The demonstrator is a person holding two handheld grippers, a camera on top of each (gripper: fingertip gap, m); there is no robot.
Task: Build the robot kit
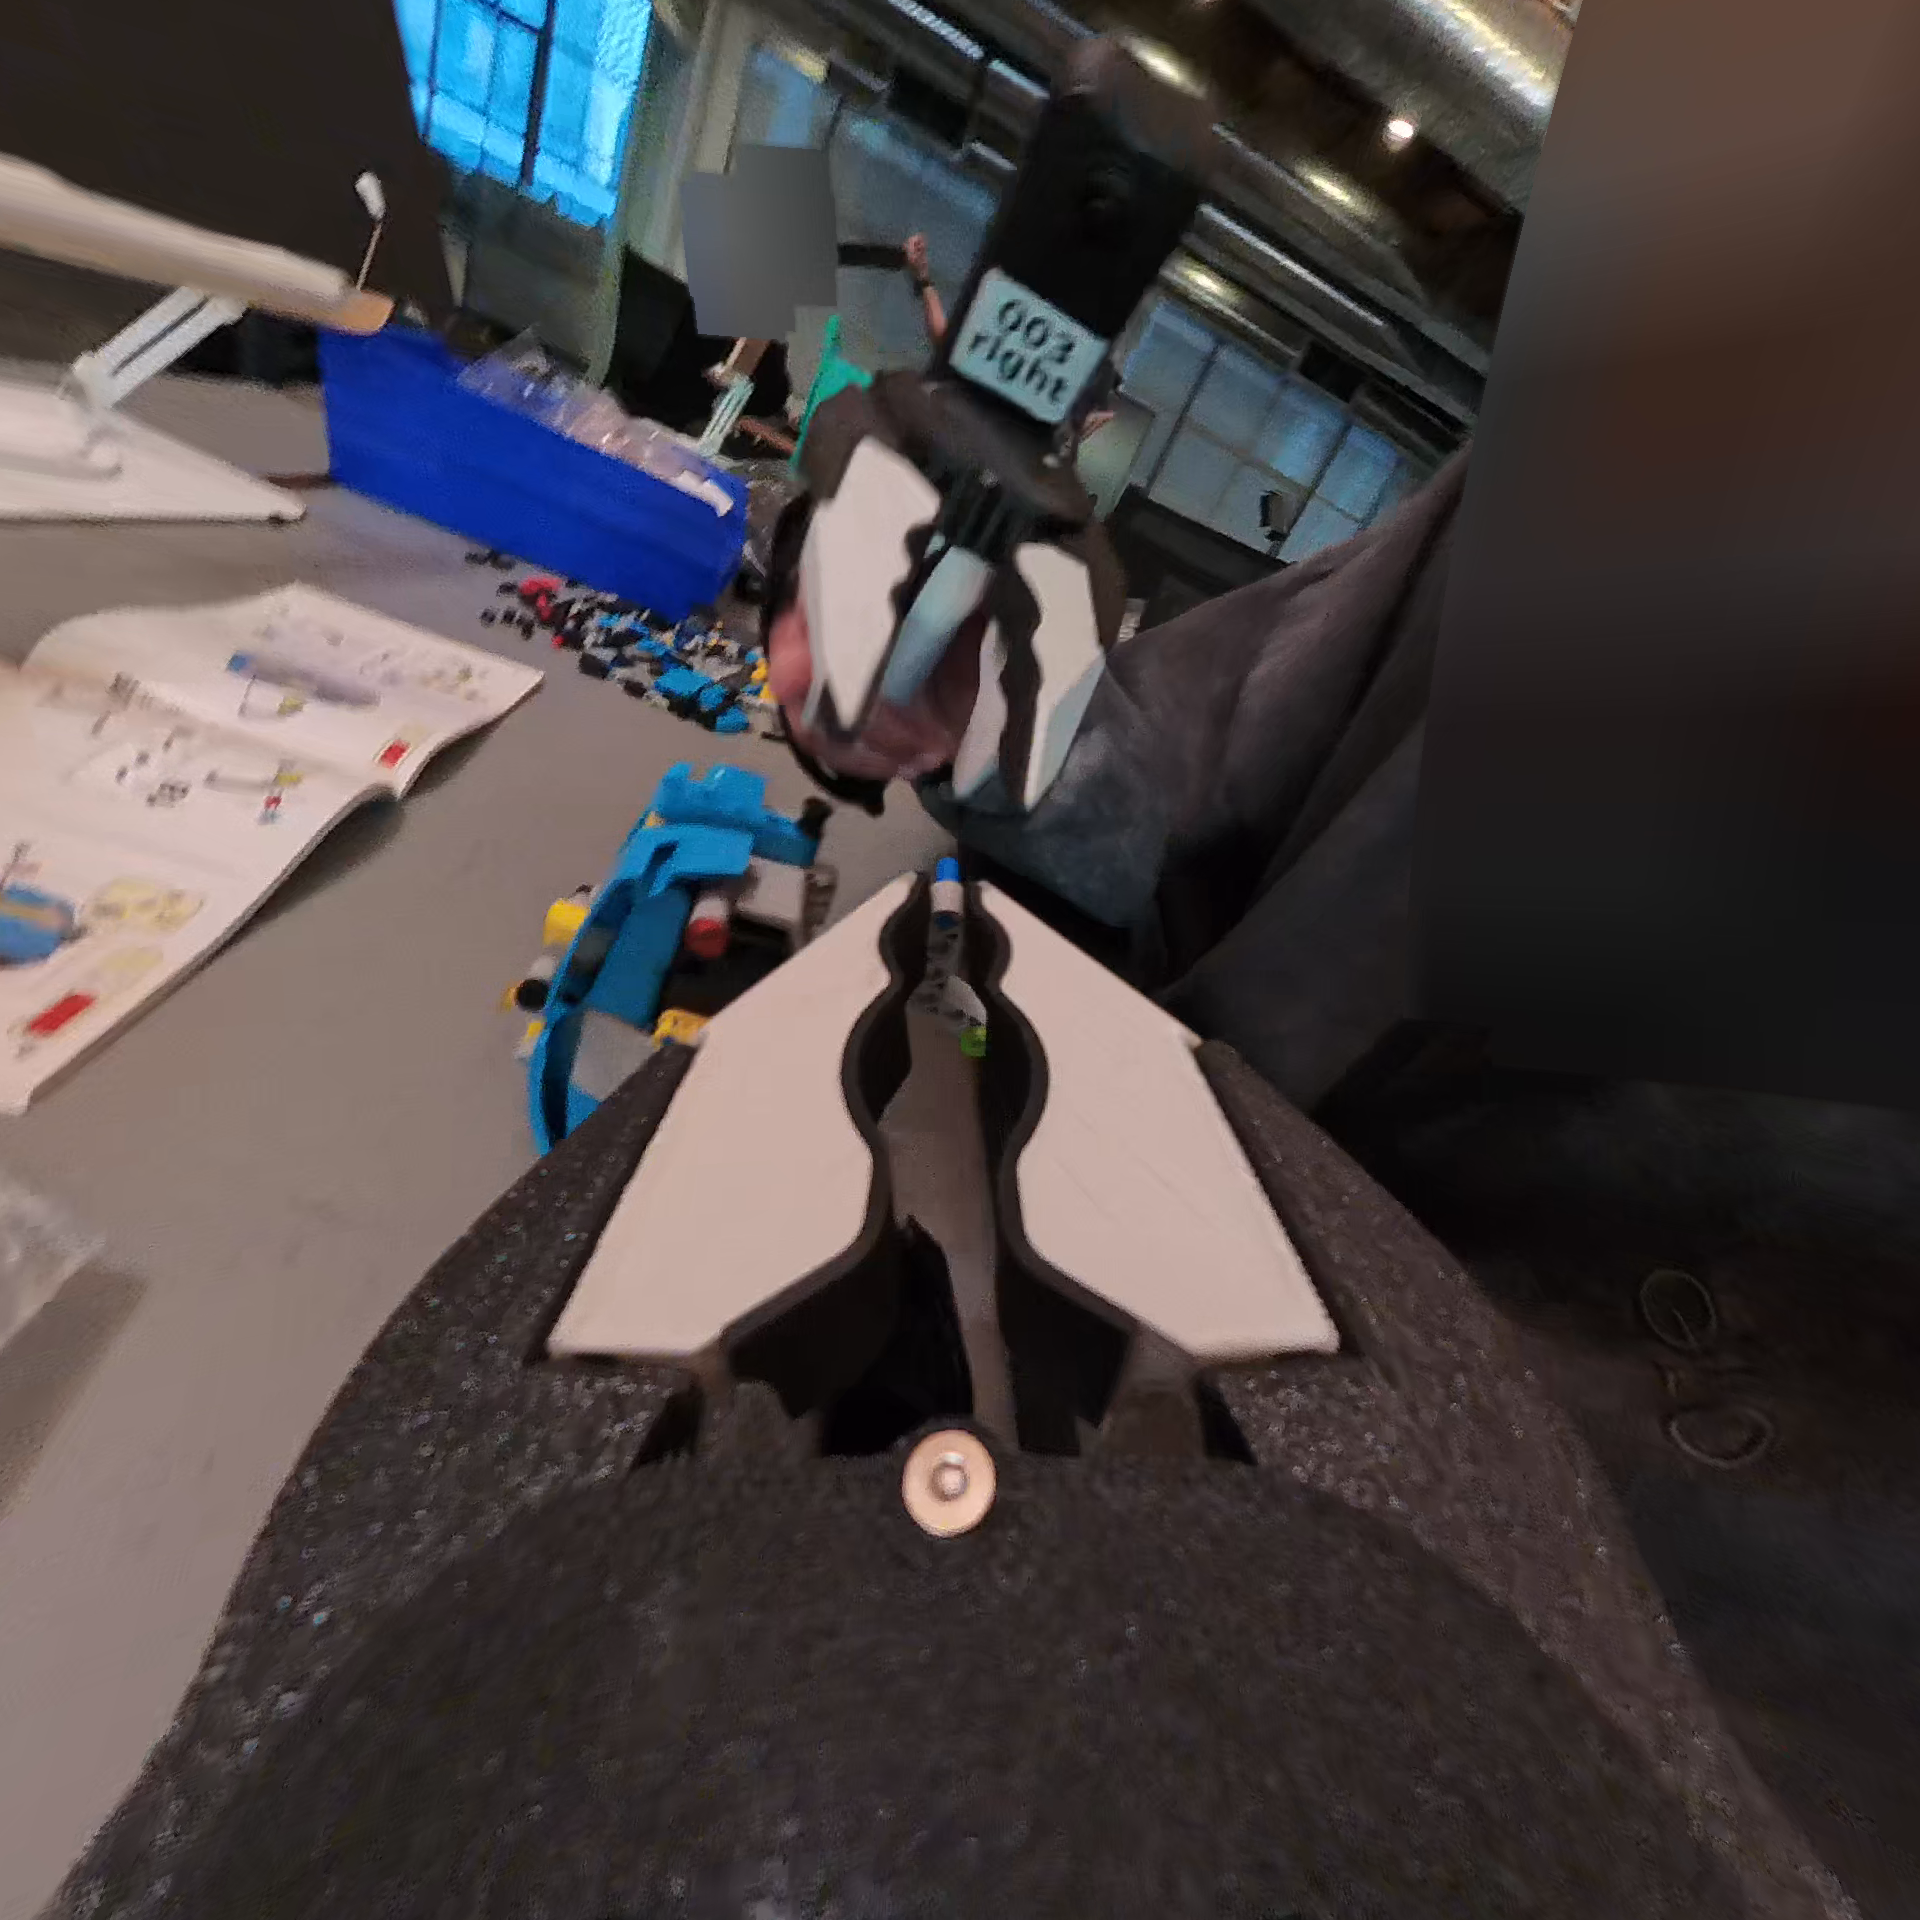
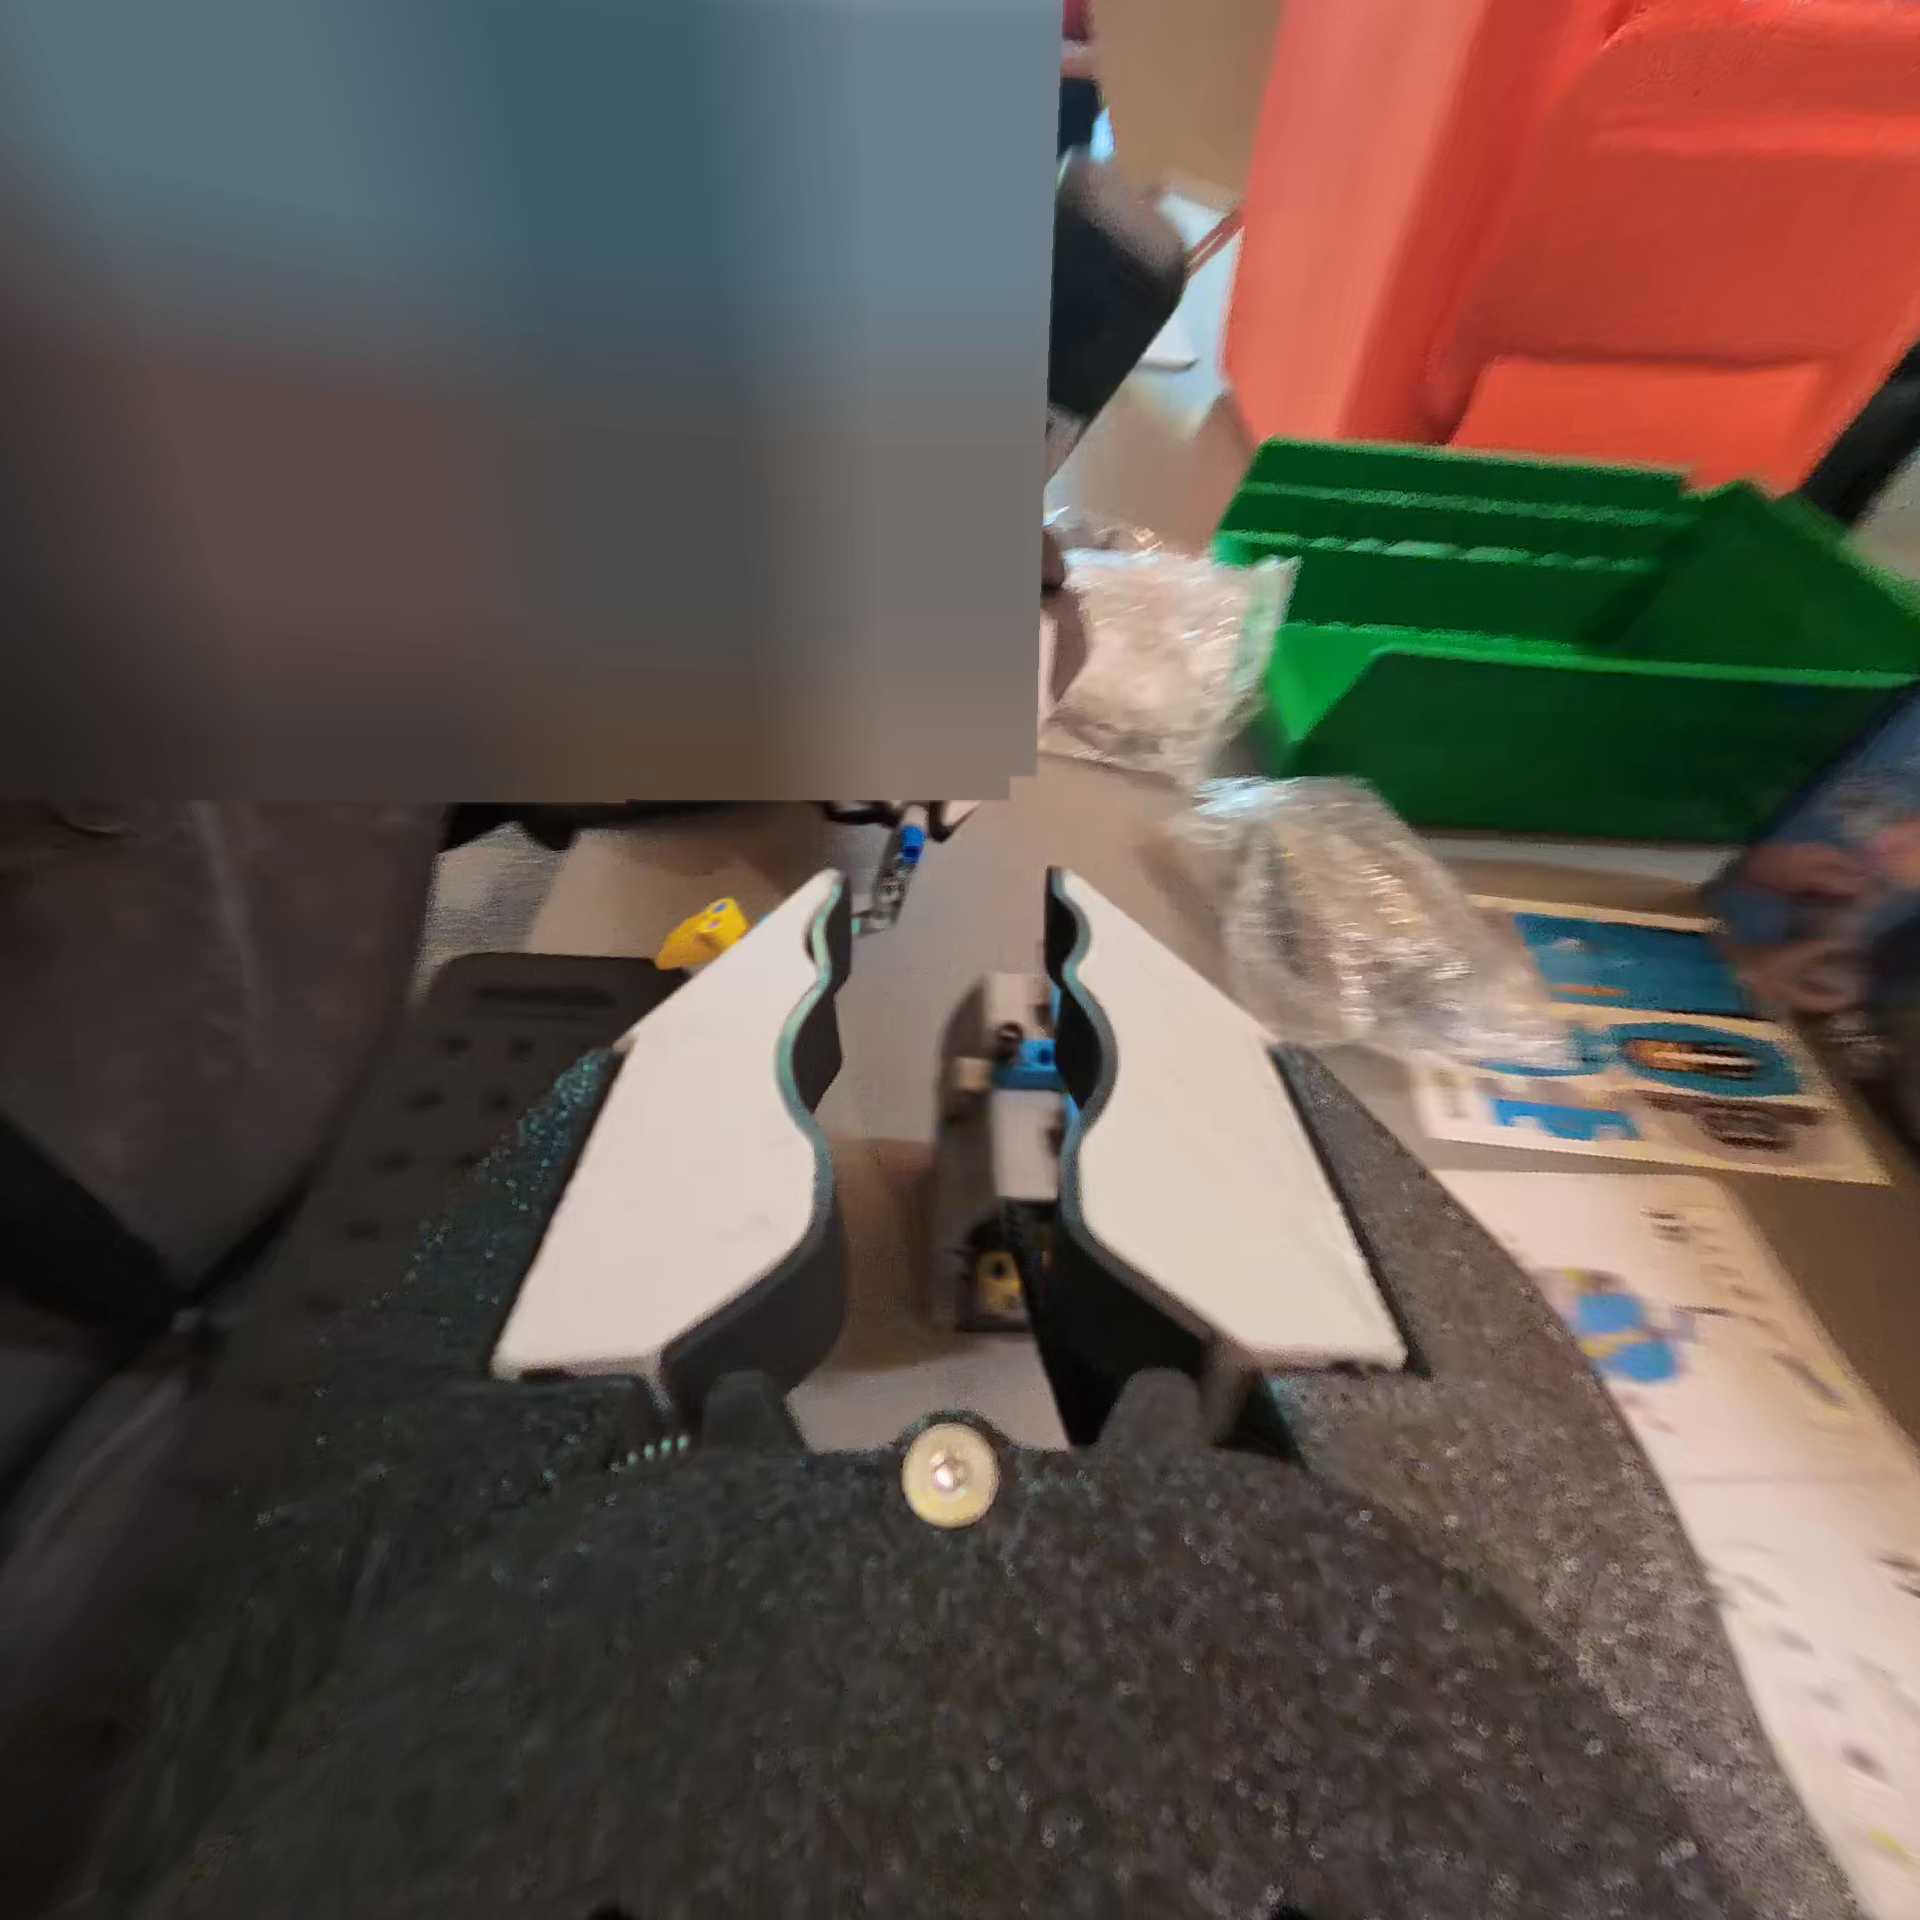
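At frame centre the left gripper [image 1: 943,894] pinches a thin grey brick rod [image 1: 943,940] at its fingertips, lifted above the desk [image 1: 312,1195], while the right gripper [image 2: 948,883], fingers spread and empty, faces it just beyond the blue brick model [image 1: 649,935].

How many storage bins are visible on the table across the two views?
2. A blue bin sits at the far side of the table behind loose bricks in the left wrist view; a green bin sits beyond crumpled plastic bags in the right wrist view. Others may be hidden.

Blue bin [image 1: 520,488] (green bin [image 2: 1558,665] elsewhere)
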